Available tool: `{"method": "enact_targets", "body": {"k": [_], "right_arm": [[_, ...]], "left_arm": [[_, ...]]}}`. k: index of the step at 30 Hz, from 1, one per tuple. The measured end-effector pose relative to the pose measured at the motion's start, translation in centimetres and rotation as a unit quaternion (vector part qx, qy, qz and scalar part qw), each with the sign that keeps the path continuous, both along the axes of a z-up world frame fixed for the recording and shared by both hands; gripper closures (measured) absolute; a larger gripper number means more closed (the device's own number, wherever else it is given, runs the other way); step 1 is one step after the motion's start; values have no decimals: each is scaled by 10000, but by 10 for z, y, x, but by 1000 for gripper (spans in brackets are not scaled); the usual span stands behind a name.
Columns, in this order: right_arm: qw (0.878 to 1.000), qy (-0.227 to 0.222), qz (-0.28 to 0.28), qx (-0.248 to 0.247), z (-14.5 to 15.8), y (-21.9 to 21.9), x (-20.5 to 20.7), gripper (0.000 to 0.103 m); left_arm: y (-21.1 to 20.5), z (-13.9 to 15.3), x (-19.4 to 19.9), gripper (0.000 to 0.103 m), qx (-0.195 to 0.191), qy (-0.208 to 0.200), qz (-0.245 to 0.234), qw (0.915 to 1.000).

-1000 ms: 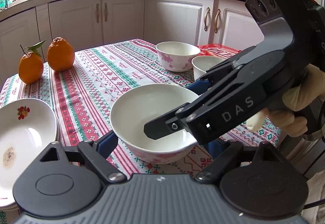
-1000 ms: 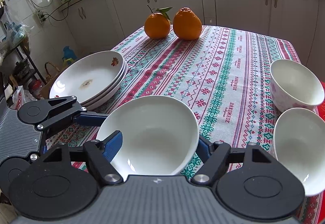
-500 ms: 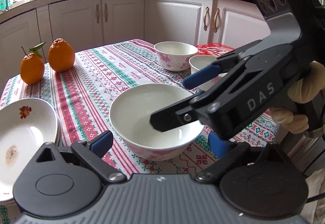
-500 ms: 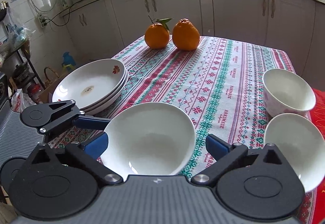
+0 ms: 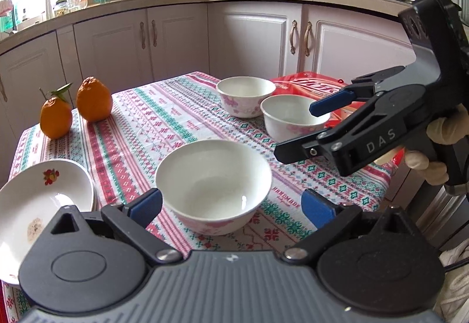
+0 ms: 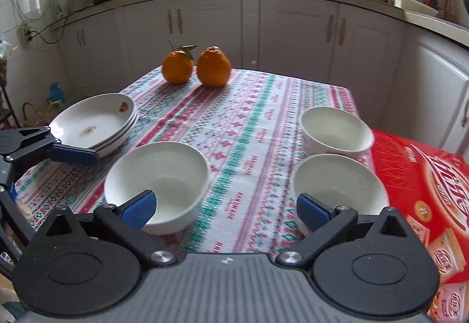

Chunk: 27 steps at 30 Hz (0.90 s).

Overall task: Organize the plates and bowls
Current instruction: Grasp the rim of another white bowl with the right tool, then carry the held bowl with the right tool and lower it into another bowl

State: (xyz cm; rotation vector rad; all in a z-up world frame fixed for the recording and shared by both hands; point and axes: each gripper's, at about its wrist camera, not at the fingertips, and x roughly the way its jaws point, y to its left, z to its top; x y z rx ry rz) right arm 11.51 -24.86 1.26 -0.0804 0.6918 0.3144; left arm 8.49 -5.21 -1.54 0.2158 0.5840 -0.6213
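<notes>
My left gripper [image 5: 231,205] is spread wide with nothing in it, its blue pads either side of the near bowl [image 5: 213,185], which sits on the patterned tablecloth [image 5: 164,129]. My right gripper [image 6: 225,207] is also wide and empty, hovering near the table edge between that bowl and the 2 bowls [image 6: 335,132] on the right beside a red box [image 6: 416,164]. A stack of plates [image 6: 93,122] lies at the left, with 2 oranges [image 6: 214,66] at the far end.
</notes>
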Motion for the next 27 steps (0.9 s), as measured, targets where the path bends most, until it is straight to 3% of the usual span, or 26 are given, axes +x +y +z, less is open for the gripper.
{"method": "enact_targets", "body": {"k": [8, 14, 23, 27], "right_arm": [[9993, -154, -333, -88, 6, -35, -14, 0], [9989, -142, -427, -84, 5, -55, -15, 0], [9974, -235, -441, -514, 8, -79, 0, 0], [9985, -97, -322, -431, 5, -89, 16, 0]], "left_arm": [[-26, 1, 0, 1, -77, 106, -172, 9998], [-57, 0, 0, 1, 29, -54, -341, 9994], [-109, -10, 11, 1, 54, -211, -524, 9984], [-127, -18, 19, 1, 69, -163, -452, 9988]]}}
